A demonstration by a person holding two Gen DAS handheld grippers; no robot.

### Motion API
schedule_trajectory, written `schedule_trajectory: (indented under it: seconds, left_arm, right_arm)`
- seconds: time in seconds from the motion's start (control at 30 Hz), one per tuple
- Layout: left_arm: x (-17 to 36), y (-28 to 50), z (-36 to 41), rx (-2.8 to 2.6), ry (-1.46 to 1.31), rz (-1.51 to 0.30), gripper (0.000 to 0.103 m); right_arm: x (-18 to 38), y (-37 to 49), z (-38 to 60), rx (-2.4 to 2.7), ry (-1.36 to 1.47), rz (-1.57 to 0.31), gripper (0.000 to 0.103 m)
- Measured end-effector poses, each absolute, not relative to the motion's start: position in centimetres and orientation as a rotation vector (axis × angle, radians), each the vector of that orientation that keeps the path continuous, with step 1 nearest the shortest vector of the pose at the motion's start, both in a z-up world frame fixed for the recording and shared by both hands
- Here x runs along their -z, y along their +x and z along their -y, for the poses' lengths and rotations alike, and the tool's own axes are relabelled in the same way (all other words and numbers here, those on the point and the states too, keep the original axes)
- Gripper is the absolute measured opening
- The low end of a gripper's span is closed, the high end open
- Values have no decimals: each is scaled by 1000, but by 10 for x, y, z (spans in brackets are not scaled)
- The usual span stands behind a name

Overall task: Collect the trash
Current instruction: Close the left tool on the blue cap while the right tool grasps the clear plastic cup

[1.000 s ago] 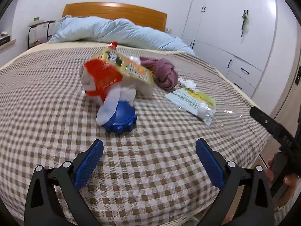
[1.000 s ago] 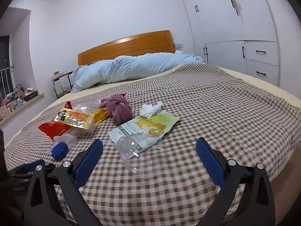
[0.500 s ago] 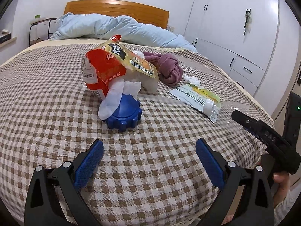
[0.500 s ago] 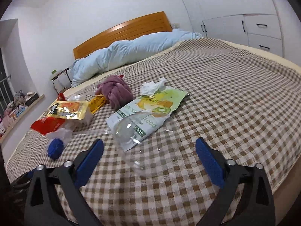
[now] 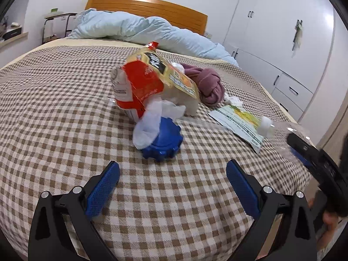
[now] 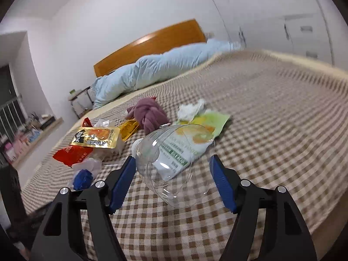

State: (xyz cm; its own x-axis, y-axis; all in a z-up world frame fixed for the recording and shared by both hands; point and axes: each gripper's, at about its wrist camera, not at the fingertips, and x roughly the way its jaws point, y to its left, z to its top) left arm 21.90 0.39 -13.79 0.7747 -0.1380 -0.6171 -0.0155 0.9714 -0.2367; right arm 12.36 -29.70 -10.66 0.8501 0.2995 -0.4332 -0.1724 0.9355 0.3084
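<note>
Right tool [image 6: 171,174] is closing around the clear plastic bottle [image 6: 174,158] lying on the bed [image 6: 271,130]; pads are not yet pressing. Squeezing gently, mid-body, should be avoiding crushing or slipping. Left tool [image 5: 173,182] is hovering wide open, empty.

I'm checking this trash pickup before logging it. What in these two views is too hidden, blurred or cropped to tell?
- Clear plastic bottle, right wrist view: between the closing jaws of the right gripper; contact unclear through the transparent plastic.
- Blue cap, left wrist view: partly covered by white plastic wrap.
- Wardrobe, right wrist view: motion-blurred.
- Right gripper, left wrist view: cut off by the frame edge.
</note>
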Motion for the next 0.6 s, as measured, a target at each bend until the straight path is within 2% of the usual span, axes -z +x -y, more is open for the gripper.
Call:
schedule_trajectory:
  seconds: [0.23,0.3,0.4,0.5,0.57,0.6]
  left_arm:
    - [137,240,-6,-40,-236,-687,94]
    - [138,246,0,-59,-227,-685,86]
    - [142,254,10,-107,-183,-692,81]
    - [141,258,13,-146,-165,-685,68]
    - [140,259,13,-151,-163,-683,53]
    - [140,259,13,-155,-162,-682,51]
  right_arm:
    - [103,113,305,-196,238,-485,68]
    - [104,114,309,-186,244,-491,68]
    - [106,115,315,-178,252,-500,69]
    - [107,116,318,-175,247,-508,69]
    - [108,115,319,-172,234,-510,69]
    - [108,114,320,-171,230,-510,69]
